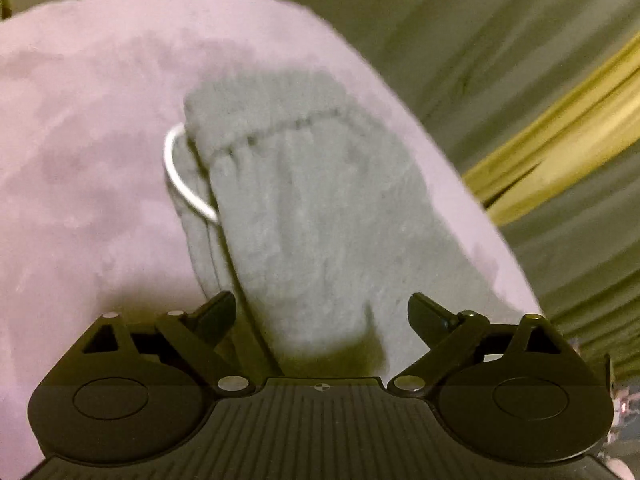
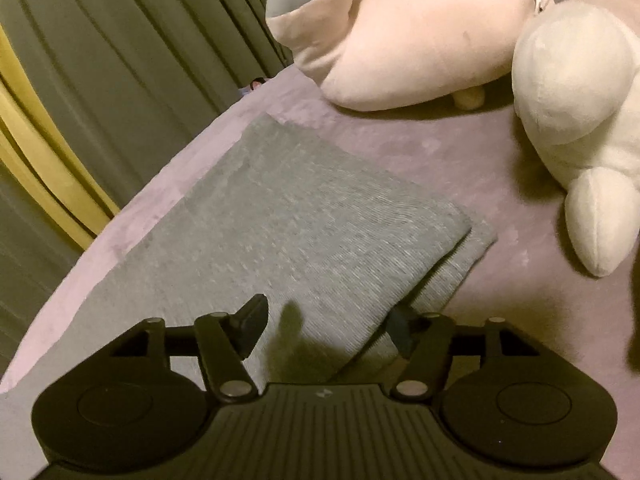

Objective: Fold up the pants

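The grey pants (image 1: 304, 200) lie folded on a lilac bed cover (image 1: 88, 160). Their gathered waistband (image 1: 276, 128) faces away from me, and a white drawstring loop (image 1: 176, 176) sticks out at its left edge. My left gripper (image 1: 324, 316) hovers open just over the near end of the pants, pads clear of the cloth. In the right wrist view the pants (image 2: 288, 220) show as a flat stack, the top layer ending short of the lower one at the right. My right gripper (image 2: 328, 328) is open over the near edge, its right fingertip (image 2: 402, 330) beside the fold line.
Two large plush toys, a pink one (image 2: 420, 36) and a white one (image 2: 580, 92), lie on the bed cover (image 2: 480, 152) beyond the pants. Green curtains (image 2: 120, 52) with a yellow band (image 2: 36, 152) hang past the bed's edge (image 2: 160, 176).
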